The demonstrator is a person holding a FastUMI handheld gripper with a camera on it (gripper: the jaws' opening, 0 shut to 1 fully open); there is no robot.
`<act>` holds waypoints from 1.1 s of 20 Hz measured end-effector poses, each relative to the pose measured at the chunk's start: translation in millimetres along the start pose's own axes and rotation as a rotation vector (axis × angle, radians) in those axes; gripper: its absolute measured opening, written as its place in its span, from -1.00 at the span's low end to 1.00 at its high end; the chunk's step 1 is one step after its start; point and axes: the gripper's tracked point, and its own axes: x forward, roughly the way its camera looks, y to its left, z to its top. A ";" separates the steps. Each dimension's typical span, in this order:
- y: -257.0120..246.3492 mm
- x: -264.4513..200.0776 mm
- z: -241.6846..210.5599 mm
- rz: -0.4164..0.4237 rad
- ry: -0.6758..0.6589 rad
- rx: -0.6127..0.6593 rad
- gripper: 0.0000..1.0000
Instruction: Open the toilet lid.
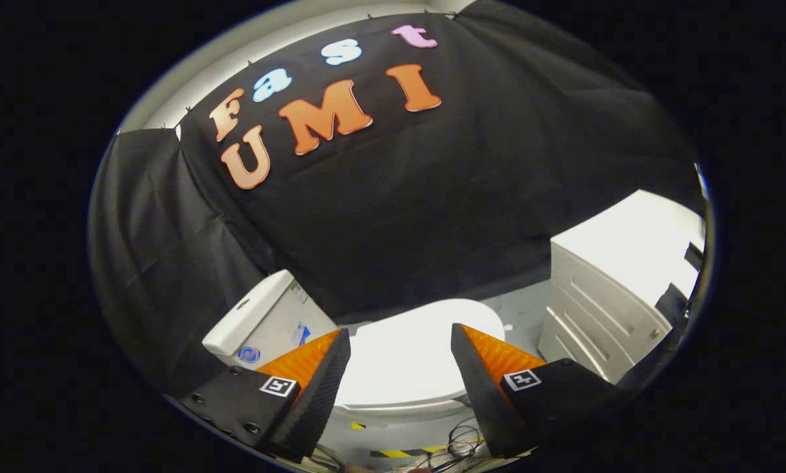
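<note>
Toilet lid (pixel 409 358) down flat on bowl, lower centre of frame, framed between fingers of gripper (pixel 399 361), spread wide w/ nothing held, prob. lining up on its edge; tank (pixel 261 322) lower left, white cabinet (pixel 616 295) right.

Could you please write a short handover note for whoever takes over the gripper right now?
Gripper: fingers open, holding nothing, hovering apart from the toilet.
Toilet lid: closed flat, seen between and just beyond the fingers.
Cistern stands beyond the left finger; a white drawer cabinet stands beyond the right finger, beside the toilet. Cables lie on the floor below the fingers.
Done: nothing yet; the lid is untouched.
Left: reach the lid's edge, take hold of it and lift it open towards the cistern.
</note>
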 end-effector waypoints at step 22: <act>-148.7 114.9 -237.1 -0.115 0.412 0.669 0.44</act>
